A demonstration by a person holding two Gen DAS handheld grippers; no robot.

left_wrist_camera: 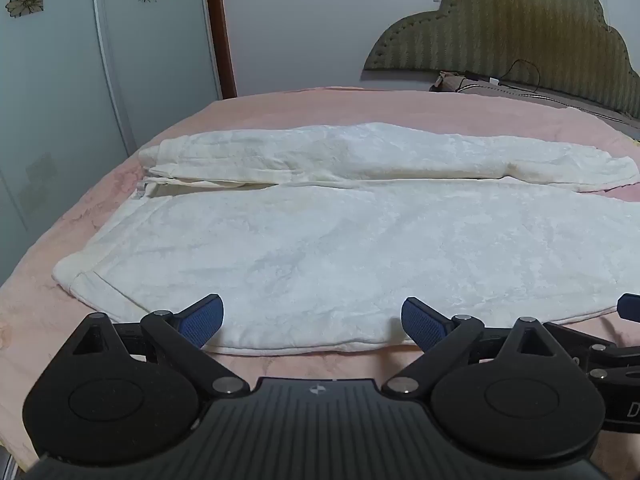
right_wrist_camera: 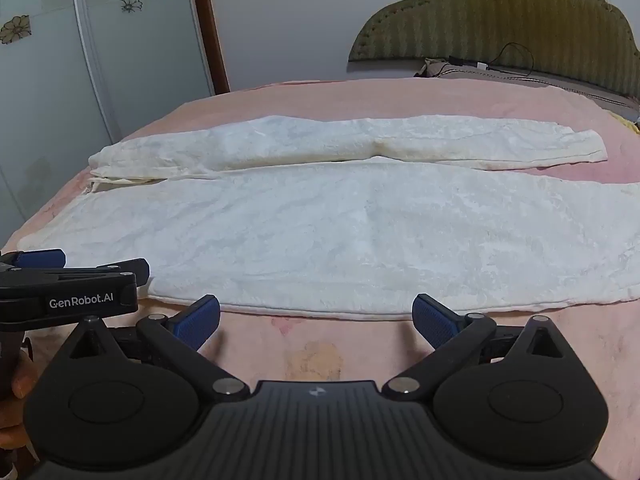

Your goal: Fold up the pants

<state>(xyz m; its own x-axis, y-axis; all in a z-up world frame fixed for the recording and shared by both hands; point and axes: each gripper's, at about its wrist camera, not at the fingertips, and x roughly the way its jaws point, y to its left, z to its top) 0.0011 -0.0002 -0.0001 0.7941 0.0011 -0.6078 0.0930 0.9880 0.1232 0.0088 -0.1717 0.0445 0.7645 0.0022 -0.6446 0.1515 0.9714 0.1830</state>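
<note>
Left wrist view: one white pants (left_wrist_camera: 320,240), two legs, two open empty claws (left_wrist_camera: 312,322) (right_wrist_camera: 316,322).

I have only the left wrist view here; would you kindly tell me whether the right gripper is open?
Observer: Yes, the right gripper is open, its blue pads wide apart.
Operator: Thank you. What lies beneath its fingertips?
Observer: The pink blanket; the fingertips sit just short of the near edge of the white pants.
Operator: And does that view show my own tool?
Observer: Yes, the left gripper appears side-on at the left edge, by the pants' near edge.
</note>
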